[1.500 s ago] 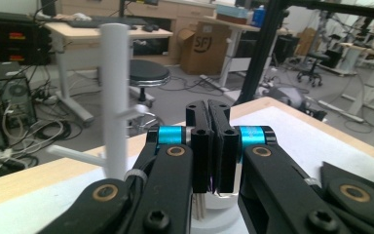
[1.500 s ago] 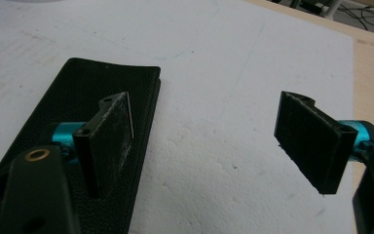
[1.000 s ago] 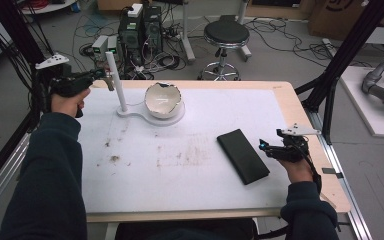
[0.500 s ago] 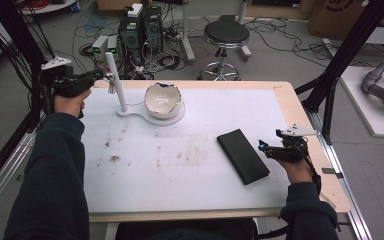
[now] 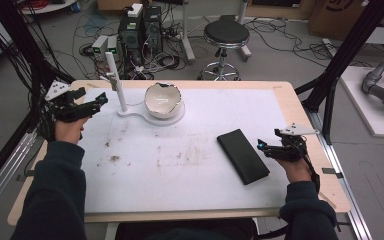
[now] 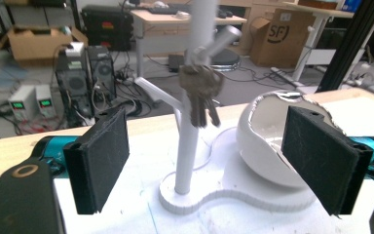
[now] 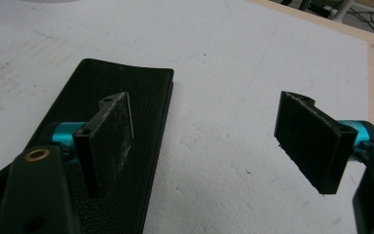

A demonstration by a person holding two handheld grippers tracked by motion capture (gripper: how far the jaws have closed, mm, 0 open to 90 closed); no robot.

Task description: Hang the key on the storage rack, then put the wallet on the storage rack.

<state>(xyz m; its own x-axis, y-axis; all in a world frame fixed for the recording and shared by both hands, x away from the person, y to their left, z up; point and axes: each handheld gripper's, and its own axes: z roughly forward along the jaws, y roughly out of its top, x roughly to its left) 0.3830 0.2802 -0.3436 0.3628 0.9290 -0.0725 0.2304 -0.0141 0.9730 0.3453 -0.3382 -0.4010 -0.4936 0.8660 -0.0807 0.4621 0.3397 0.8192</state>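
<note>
From my high view, the white stand point(image 5: 116, 82) rises at 11 o'clock on the table point(image 5: 290, 100), its base joined to the cracked white bowl point(image 5: 163, 100) just beside it. A bunch of keys point(image 6: 200, 95) hangs from the stand's peg, straight ahead of my left gripper point(image 5: 101, 100), whose 2 jaws are spread wide. At 4 o'clock the black case point(image 5: 243, 156) lies flat. My right gripper point(image 5: 261, 147), jaws also apart, hovers at its edge.
</note>
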